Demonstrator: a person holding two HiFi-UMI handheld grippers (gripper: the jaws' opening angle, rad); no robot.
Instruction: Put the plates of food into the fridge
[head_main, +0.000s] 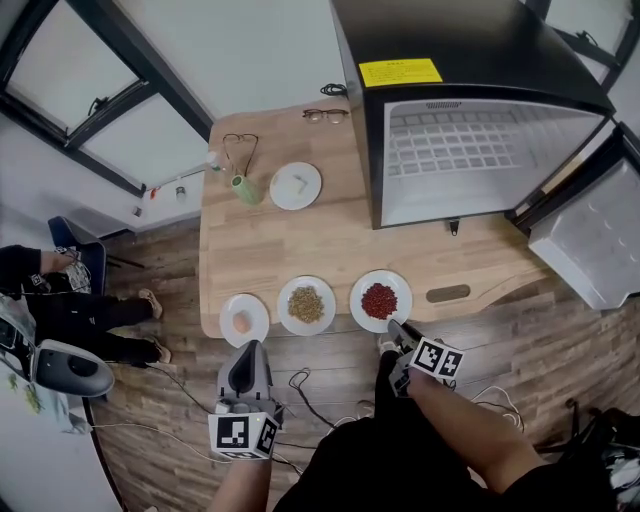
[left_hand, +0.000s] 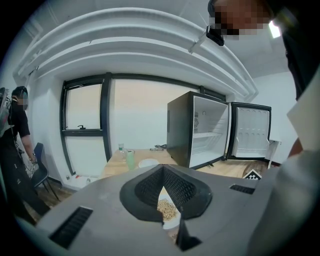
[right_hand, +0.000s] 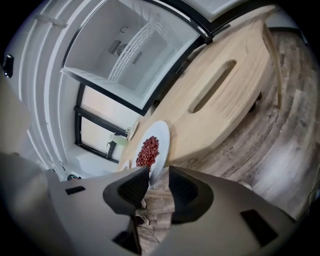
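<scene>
Three plates line the near edge of the wooden table (head_main: 330, 235): one with an egg (head_main: 228, 315), one with grains (head_main: 306, 282) and one with red beans (head_main: 404, 290). My right gripper (head_main: 395, 326) is at the bean plate's near rim, open. In the right gripper view the bean plate's edge (right_hand: 162, 137) reaches into the gap of the right gripper (right_hand: 159, 172), and the pads do not press on it. My left gripper (head_main: 250, 348) hangs below the table edge, shut and empty. In the left gripper view the left gripper (left_hand: 162, 170) points at the grain plate (left_hand: 170, 225). The black fridge (head_main: 480, 150) stands open at the back right, its shelves bare.
A fourth white plate (head_main: 310, 186), a green cup (head_main: 244, 189) and glasses (head_main: 326, 115) sit at the table's far side. The fridge door (head_main: 590, 240) swings out to the right. A person (head_main: 40, 290) sits at the left. Cables (head_main: 300, 385) lie on the floor.
</scene>
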